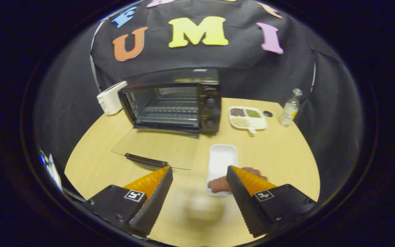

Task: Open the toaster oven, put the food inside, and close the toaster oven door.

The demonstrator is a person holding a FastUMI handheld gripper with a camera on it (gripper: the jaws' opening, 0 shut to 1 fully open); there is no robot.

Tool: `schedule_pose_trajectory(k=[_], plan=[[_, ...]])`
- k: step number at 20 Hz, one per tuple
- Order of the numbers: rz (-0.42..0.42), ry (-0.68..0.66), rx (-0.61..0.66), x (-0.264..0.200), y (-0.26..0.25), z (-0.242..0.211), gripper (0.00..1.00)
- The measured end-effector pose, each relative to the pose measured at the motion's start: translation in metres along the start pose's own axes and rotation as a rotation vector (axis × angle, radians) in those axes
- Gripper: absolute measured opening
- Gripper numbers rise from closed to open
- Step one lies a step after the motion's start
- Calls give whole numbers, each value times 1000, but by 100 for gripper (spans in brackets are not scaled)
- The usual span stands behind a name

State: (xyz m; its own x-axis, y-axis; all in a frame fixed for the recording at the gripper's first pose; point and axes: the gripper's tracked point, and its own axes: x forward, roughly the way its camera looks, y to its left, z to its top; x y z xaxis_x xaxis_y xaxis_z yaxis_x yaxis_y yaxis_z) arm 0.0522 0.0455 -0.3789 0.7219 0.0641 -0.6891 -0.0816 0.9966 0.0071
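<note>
Food [219,184], a lumpy reddish-brown piece, possibly meat, lies on a white oblong tray [222,159] beside the right finger of the gripper [199,176], whose ridged fingers gape apart, gripping nothing. Beyond stands the boxy black toaster oven [175,103], its glass door [156,148] flat on the wooden table [279,154].

We are looking from the camera riding on the gripper [199,178], facing forward along its two spread fingers and down at a slant over the wooden table [279,154]. We are hanging near the table's front edge, with the toaster oven [173,104] standing well beyond the fingers and the booth's black wall closing off the far side.
</note>
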Motion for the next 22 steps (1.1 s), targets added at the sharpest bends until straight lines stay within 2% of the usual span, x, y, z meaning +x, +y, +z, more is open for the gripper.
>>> schedule_pose_trajectory(k=[3,5,10,15,17,19,21,22], plan=[[-16,17,64,-4,-57,-5,100],[19,51,112,3,-80,-15,100],[265,197,199,33,-81,-41,99],[495,296,283,56,-58,-43,95],[562,326,327,61,-50,-40,87],[581,353,384,66,-51,-38,68],[562,394,431,71,-59,-42,50],[566,422,456,70,-58,-44,28]])
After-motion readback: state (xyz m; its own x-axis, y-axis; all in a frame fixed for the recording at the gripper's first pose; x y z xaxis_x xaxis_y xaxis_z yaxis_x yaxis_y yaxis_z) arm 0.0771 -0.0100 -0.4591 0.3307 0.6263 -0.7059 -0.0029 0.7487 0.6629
